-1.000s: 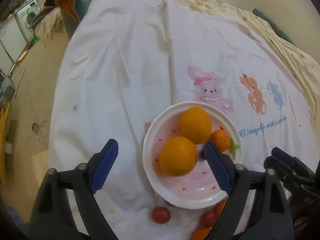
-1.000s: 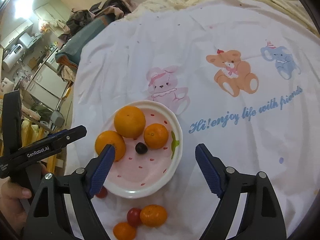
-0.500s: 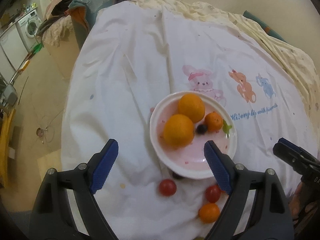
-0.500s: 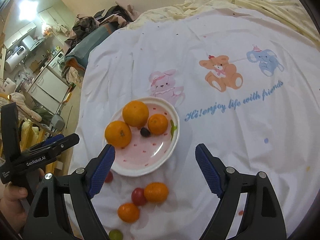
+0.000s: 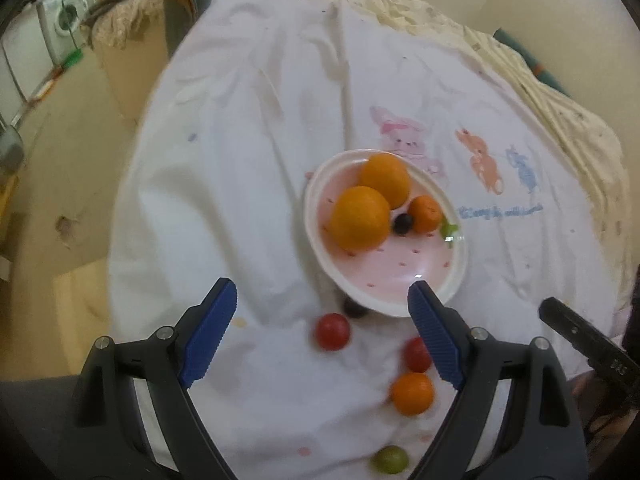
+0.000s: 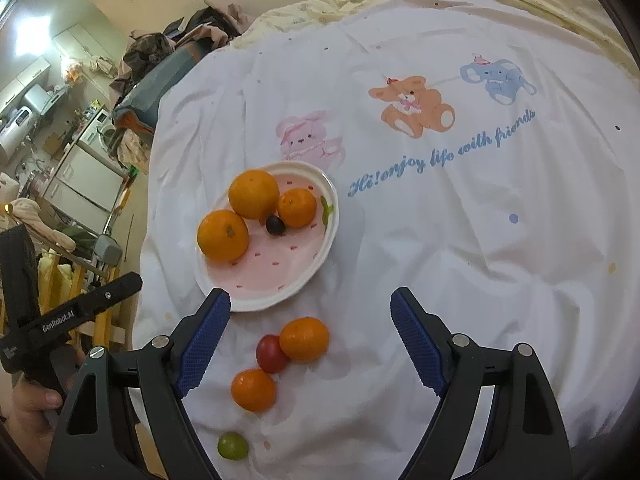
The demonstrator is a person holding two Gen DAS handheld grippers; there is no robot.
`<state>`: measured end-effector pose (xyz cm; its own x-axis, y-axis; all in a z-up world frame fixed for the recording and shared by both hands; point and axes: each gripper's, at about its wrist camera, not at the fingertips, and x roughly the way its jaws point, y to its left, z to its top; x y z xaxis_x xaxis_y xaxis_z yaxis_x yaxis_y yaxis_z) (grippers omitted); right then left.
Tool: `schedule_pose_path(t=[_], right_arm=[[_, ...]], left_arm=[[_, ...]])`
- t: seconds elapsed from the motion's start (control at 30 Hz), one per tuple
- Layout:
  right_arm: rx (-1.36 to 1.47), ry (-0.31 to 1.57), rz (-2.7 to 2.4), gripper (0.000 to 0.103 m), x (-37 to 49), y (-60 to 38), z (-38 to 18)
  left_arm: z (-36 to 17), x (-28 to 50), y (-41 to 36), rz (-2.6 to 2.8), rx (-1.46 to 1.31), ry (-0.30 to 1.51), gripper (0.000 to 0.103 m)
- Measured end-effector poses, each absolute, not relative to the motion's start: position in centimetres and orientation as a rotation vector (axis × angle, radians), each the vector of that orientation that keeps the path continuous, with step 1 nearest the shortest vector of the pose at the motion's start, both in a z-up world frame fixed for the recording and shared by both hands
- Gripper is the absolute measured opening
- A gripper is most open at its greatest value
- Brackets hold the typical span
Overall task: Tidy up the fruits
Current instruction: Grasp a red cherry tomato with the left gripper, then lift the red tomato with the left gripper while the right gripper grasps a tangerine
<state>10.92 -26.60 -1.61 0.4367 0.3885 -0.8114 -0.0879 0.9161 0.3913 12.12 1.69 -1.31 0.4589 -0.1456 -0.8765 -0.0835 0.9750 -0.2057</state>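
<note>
The white sheet point(image 6: 460, 240) with cartoon animals spreads ahead of both tongs, and the pink plate point(image 6: 280, 276) sits on it just beyond the fingertips. The left tongs point(image 5: 322, 322) hang above the near edge of the sheet with jaws spread wide and nothing between them, tilted down at the plate point(image 5: 400, 280), whose near rim lies by the right fingertip. The right tongs point(image 6: 310, 324) are likewise wide open and empty, with the plate ahead of their left finger. On the plate lie two oranges point(image 6: 254, 194), a mandarin point(image 6: 297, 207) and a dark grape point(image 6: 275, 225). Loose on the sheet between the right tongs' fingers are a mandarin point(image 6: 304, 339), a second mandarin point(image 6: 253, 389), a red tomato point(image 6: 270, 354) touching the first, and a green grape point(image 6: 232, 445) nearest the camera. Only the left view shows another tomato point(image 5: 331, 331) and a dark grape point(image 5: 354, 308) tucked against the plate's near rim. Only the right view shows the person's left hand point(image 6: 30, 412) on the handle.
</note>
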Motion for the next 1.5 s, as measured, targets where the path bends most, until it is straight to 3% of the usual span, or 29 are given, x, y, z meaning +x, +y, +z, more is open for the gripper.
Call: schedule_pose_path(t=[0.17,0.37,0.7,0.73,0.77,0.8,0.9,1.0,1.23,1.4,1.5], right_arm=[[0.295,1.095,0.303,0.085,10.9,-26.1,-1.8],[0.279,1.155,0.287,0.085,11.1,-25.7,-3.0],[0.312,1.202,0.264,0.085,11.6,-26.3,-4.1],[0.314,1.207,0.263,0.085,11.6,-26.3,-4.2],[0.315,1.211,0.261,0.085,11.7,-26.3,-4.3],[0.317,1.217,0.260,0.085,11.7,-26.4,-4.5],[0.324,1.235,0.255,0.085,11.9,-26.4,-4.8],[0.334,1.257,0.258,0.085,12.1,-26.3,-5.3],[0.388,1.312,0.298,0.085,12.3,-25.8,-6.6],[0.550,1.393,0.369,0.066,12.8,-25.7,-8.6],[0.521,1.413,0.338,0.059,13.1,-25.2,-9.3]], left_arm=[[-1.1,11.7,1.2,-0.025,-0.137,1.066,0.084],[-4.3,11.8,0.9,-0.060,-0.213,1.202,0.085],[-8.3,12.6,-2.3,-0.050,-0.090,1.319,0.084],[-8.7,12.6,-2.5,-0.052,-0.082,1.329,0.079],[-9.0,12.8,-2.6,-0.055,-0.076,1.335,0.066],[-9.2,12.8,-2.8,-0.059,-0.073,1.342,0.060],[-10.0,13.0,-3.0,-0.098,-0.098,1.382,0.047],[-10.0,12.9,-3.0,-0.096,-0.084,1.387,0.027],[-7.8,11.8,-1.9,-0.117,-0.132,1.331,0.025],[-6.0,11.1,-0.5,-0.086,-0.184,1.285,0.025],[-5.9,11.3,0.0,-0.080,-0.199,1.284,0.025]])
